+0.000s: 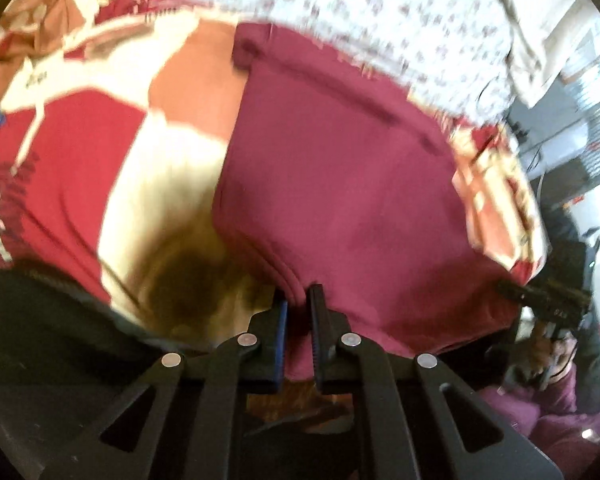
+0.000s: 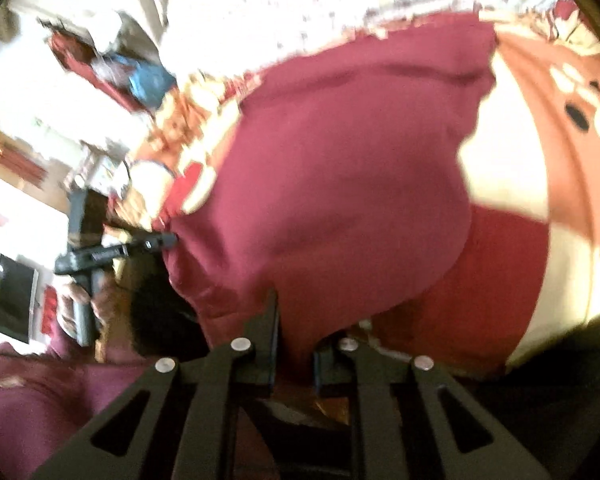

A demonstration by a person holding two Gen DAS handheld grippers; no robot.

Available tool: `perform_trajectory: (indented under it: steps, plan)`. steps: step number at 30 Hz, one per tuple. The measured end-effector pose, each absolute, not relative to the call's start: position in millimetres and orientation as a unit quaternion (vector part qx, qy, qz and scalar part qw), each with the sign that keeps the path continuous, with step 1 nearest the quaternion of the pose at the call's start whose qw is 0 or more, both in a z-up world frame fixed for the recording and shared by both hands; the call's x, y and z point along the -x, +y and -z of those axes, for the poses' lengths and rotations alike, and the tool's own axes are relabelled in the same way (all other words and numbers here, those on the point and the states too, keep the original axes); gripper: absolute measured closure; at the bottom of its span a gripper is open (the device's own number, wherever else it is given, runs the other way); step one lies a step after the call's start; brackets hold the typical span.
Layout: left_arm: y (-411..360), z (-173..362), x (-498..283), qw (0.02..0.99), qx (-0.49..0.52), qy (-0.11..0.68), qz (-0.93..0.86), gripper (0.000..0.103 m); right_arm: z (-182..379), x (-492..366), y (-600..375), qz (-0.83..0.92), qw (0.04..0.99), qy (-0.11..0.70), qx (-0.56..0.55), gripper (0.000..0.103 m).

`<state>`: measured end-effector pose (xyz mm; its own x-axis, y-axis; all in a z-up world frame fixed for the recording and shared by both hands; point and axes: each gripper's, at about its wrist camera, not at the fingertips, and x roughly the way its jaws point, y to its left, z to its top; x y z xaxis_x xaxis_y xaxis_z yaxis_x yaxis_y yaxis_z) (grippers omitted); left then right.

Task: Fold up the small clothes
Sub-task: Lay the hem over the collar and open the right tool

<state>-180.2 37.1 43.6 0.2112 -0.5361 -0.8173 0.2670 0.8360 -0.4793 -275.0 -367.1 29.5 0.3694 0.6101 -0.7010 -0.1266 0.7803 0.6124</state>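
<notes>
A maroon garment [image 1: 340, 184] lies spread on a patterned red, cream and orange bedspread [image 1: 80, 152]. My left gripper [image 1: 299, 300] is shut on the garment's near hem at its left corner. The right gripper shows in the left wrist view [image 1: 540, 300] at the garment's right corner. In the right wrist view the same garment [image 2: 340, 160] fills the middle, and my right gripper [image 2: 296, 320] is shut on its near edge. The left gripper shows there [image 2: 156, 244] at the garment's left corner. Both views are blurred.
A white floral sheet [image 1: 380, 12] lies beyond the garment. The bedspread [image 2: 540, 200] extends right in the right wrist view. Room clutter and furniture [image 2: 40, 160] lie off the bed's side. The person's maroon sleeve [image 2: 40, 400] is near the lower left.
</notes>
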Motion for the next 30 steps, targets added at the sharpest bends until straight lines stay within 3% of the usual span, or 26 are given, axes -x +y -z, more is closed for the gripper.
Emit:
perform_trajectory:
  steps: [12,30]
  plan:
    - [9.1,-102.7,88.3,0.839,0.159,0.455,0.253,0.103,-74.8,214.0,-401.8,-0.186,0.853,0.411,-0.261,0.091]
    - [-49.7,-59.8,-34.8,0.858,0.113,0.469,0.178,0.103,-44.3,73.8,-419.2,-0.092,0.869,0.435,-0.219,0.091]
